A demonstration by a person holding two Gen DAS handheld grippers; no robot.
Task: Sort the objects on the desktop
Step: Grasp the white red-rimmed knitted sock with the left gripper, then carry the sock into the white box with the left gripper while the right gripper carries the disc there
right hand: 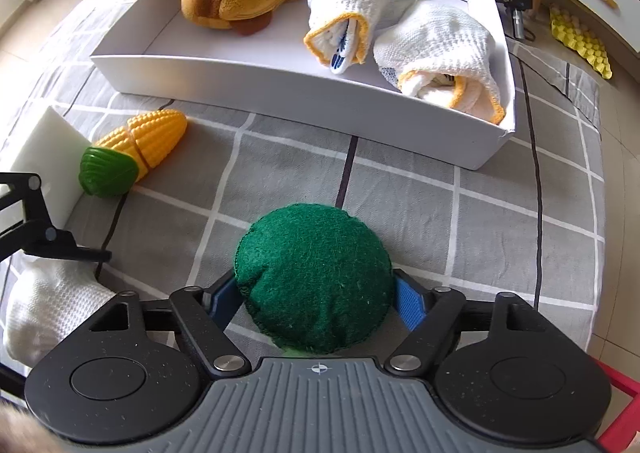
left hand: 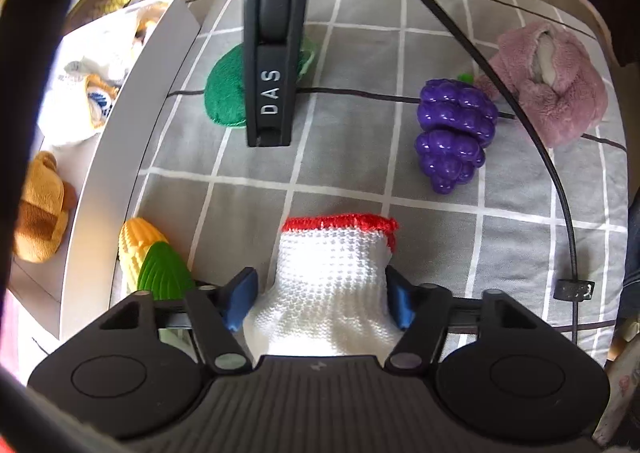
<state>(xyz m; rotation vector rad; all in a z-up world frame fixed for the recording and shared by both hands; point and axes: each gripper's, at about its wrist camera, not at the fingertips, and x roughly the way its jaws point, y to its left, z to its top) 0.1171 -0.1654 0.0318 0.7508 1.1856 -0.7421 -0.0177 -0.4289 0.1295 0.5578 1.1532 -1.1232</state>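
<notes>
Pinching a white glove (left hand: pixel 334 281), left gripper (left hand: pixel 320 299); right gripper (right hand: pixel 316 299) clamps green felt pad (right hand: pixel 314 277) (both closed)

Both pictures are bright with soft daylight. Shadows are faint and lie close under things, like the thin one under the corn (right hand: pixel 134 151). The purple grapes (left hand: pixel 454 133) shine with small white spots of glare. The white box (right hand: pixel 280 87) looks very bright but keeps its edges. The fisheye bends the cloth's (left hand: pixel 440 237) straight lines near the rims, and the corners go dark and blurry. The middle is sharp.
</notes>
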